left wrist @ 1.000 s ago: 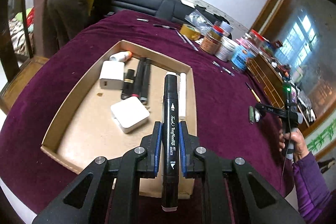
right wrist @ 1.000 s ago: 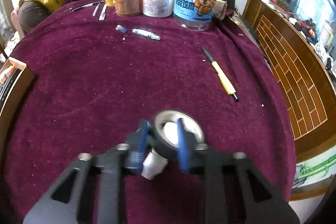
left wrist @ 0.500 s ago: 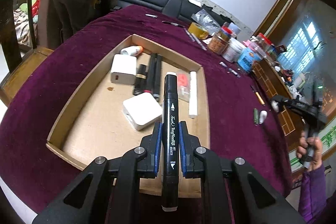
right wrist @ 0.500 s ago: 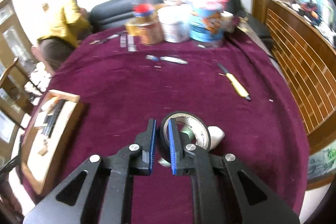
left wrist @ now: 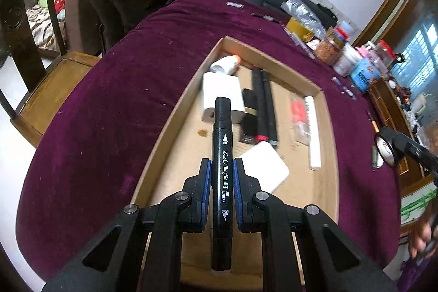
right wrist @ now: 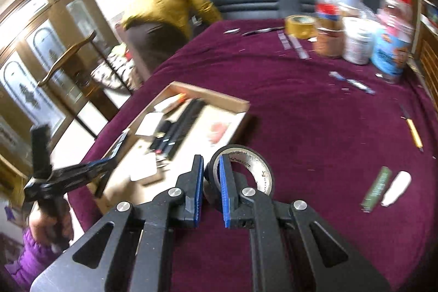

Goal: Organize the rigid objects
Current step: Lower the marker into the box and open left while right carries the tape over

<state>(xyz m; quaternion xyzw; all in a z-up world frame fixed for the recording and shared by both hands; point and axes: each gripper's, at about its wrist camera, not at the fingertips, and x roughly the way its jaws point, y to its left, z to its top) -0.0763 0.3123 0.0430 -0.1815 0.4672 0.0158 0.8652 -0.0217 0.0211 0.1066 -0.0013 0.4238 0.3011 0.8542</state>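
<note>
Both grippers loaded, above the maroon surface (left wrist: 109,114).

Left gripper (left wrist: 221,182) clamped on a black marker (left wrist: 222,155), held lengthwise, tip toward 12 o'clock, over the near part of the cardboard tray (left wrist: 169,122). In the tray: white charger (left wrist: 221,92) at 12 o'clock of the marker tip, white block (left wrist: 267,168) at 3 o'clock of the gripper, dark pens (left wrist: 264,100) and a white stick (left wrist: 313,133) further right. Right gripper (right wrist: 210,182) narrow, pinching the wall of a black tape roll (right wrist: 246,171) with one pad inside the ring; tray (right wrist: 219,100) lies at its 11 o'clock. Jars (right wrist: 356,40) at 1 o'clock, far edge.
</note>
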